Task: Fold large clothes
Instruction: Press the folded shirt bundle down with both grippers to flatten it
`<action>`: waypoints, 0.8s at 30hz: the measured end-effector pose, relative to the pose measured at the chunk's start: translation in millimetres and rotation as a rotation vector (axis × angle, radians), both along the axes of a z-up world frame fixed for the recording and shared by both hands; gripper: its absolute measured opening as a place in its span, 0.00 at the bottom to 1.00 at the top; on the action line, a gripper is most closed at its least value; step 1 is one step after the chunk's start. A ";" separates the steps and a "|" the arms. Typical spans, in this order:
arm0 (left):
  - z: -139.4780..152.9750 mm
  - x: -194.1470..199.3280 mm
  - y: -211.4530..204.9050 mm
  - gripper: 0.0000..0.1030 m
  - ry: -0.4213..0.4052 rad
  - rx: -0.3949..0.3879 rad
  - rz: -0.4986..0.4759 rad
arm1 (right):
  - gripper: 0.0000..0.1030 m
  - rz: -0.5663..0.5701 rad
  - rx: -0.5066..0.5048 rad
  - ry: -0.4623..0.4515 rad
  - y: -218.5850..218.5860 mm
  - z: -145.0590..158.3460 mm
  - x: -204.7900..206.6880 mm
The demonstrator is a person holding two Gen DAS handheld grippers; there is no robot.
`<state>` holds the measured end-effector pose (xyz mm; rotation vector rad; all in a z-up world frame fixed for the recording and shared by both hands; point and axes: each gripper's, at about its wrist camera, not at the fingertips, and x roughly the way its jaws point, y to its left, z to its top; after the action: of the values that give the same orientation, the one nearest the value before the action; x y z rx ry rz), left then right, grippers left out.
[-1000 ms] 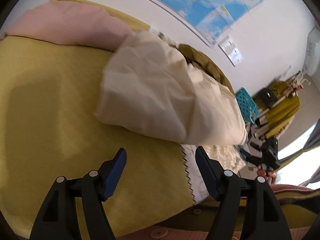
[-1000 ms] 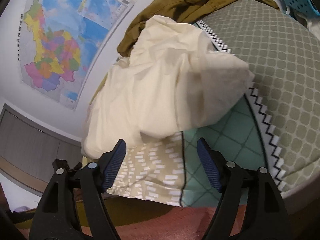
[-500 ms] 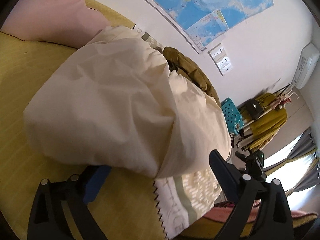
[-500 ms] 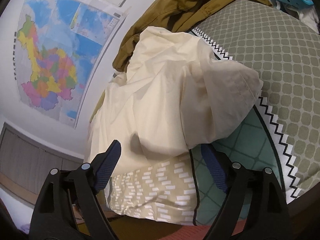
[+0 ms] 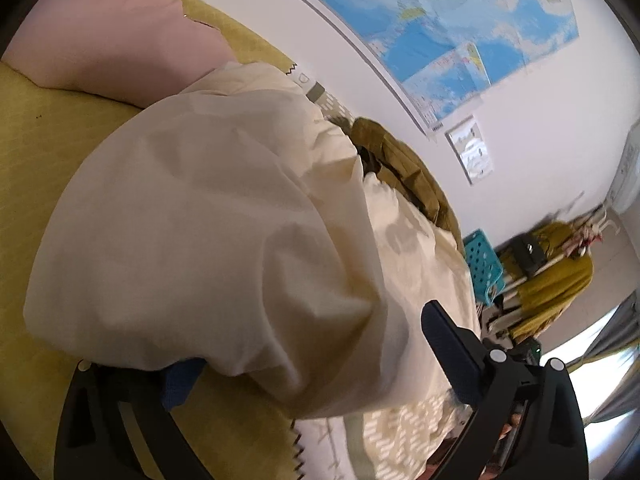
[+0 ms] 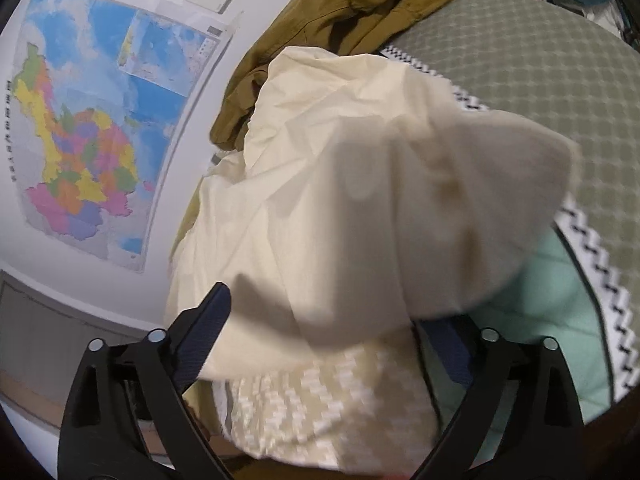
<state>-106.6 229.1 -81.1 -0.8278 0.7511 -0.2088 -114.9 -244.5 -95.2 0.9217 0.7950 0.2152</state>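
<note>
A large cream garment [image 5: 224, 232] lies bunched on the bed; it also shows in the right wrist view [image 6: 360, 200]. My left gripper [image 5: 316, 356] is open, its jaws on either side of the garment's near fold; cloth drapes over the left finger [image 5: 180, 380]. My right gripper [image 6: 340, 332] is open around the garment's other near edge; cloth covers part of the right finger [image 6: 448, 348]. Neither is closed on the cloth.
A yellow bedspread [image 5: 36, 160] and pink pillow [image 5: 112, 48] lie at left. A patterned quilt [image 6: 540, 92] and an olive jacket [image 6: 360, 12] lie beside the garment. A wall map [image 6: 88, 128], a teal basket [image 5: 482, 268] and a clothes rack [image 5: 552, 280] stand beyond.
Both grippers have moved forward onto the cream garment; its near edges now lie between the open jaws, where before they were ahead of the fingertips.
</note>
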 end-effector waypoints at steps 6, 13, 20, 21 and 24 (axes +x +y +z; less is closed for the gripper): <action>-0.5 8.2 5.0 0.93 0.006 -0.034 0.018 | 0.91 -0.035 0.024 -0.062 4.6 -0.1 24.4; 2.5 28.2 -13.7 0.93 0.031 0.124 -0.008 | 0.91 -0.018 -0.066 -0.106 21.4 3.0 50.5; 6.0 36.0 -19.1 0.93 0.068 0.181 0.003 | 0.74 0.009 -0.108 -0.123 21.8 -0.3 53.8; 6.8 36.1 -21.5 0.93 0.075 0.200 0.004 | 0.74 0.011 -0.110 -0.124 22.4 -0.2 53.3; 8.2 35.2 -27.1 0.93 0.083 0.245 0.013 | 0.75 0.012 -0.111 -0.120 22.6 -0.2 52.6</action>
<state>-71.4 202.0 -72.9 -0.6106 0.8309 -0.0687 -62.2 -221.9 -95.4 0.7919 0.6946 0.2323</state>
